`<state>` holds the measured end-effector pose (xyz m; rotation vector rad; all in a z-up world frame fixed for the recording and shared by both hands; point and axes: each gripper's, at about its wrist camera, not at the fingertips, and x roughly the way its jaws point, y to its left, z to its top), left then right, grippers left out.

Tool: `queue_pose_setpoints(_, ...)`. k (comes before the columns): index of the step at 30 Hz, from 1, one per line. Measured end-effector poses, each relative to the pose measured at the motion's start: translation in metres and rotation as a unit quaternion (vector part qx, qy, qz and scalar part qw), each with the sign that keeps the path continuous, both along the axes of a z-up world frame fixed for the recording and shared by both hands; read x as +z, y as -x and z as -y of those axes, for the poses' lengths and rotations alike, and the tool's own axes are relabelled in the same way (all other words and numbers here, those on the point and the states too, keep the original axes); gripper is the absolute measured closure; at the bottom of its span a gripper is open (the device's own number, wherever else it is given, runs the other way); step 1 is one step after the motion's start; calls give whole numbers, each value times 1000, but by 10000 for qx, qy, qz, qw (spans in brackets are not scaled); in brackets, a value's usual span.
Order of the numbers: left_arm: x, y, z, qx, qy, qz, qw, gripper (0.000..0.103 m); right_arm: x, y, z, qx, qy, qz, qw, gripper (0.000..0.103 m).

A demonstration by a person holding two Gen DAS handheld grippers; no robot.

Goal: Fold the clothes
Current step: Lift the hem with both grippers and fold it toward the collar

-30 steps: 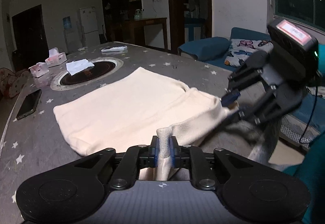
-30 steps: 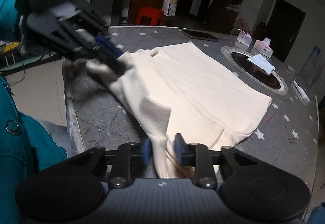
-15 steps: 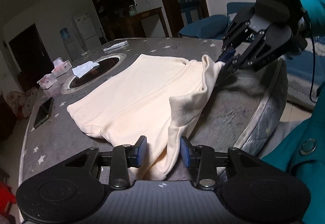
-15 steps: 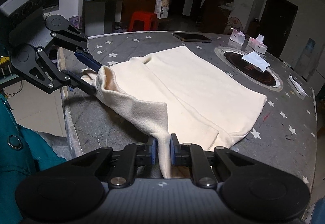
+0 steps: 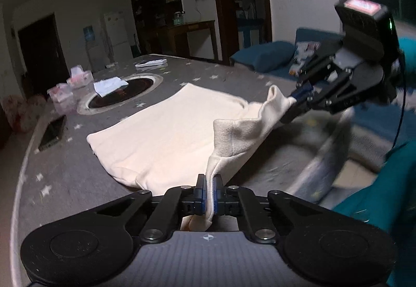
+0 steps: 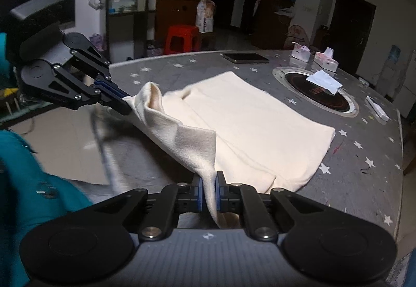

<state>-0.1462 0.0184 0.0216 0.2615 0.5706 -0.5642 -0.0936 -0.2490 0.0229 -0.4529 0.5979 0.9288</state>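
A cream garment [image 5: 169,131] lies partly folded on a grey star-patterned table [image 5: 67,183]; it also shows in the right wrist view [image 6: 254,125]. My left gripper [image 5: 209,192] is shut on one near corner of the garment. My right gripper [image 6: 208,190] is shut on the other near corner. Each gripper appears in the other's view, the right gripper [image 5: 296,99] and the left gripper [image 6: 124,105], with the near hem lifted and stretched between them above the table edge.
A round inset burner [image 5: 122,94] with a white cloth [image 5: 109,84] on it sits beyond the garment. A phone [image 5: 52,131] lies at the left edge, tissue boxes [image 5: 78,76] behind. A blue sofa [image 5: 262,58] stands to the right of the table.
My left gripper, open half a second ago, has shut on the garment's corner. Both grippers have lifted the near hem off the table and hold it taut between them.
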Motion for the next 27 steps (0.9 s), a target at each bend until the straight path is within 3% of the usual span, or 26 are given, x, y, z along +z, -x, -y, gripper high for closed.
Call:
queue_pose_setpoints(5,27,23,-3,-81,336,-101,9994,98,32,26,12,185,-51,-184,9996,96)
queue_pose_setpoints(10,39,3,-5,101,417,75,9991,98,45,16,9,149,-85,-56,9998,97)
queue_pose_setpoints(20,44,-84,-20,468,369,239,9979,98,51,-65,-16,-27,-83,319,9995,97)
queue_pose_setpoints(27,12,-158,-26,817,32,-7,9967,98,28,-137,-47,-162,186,202,9995,97)
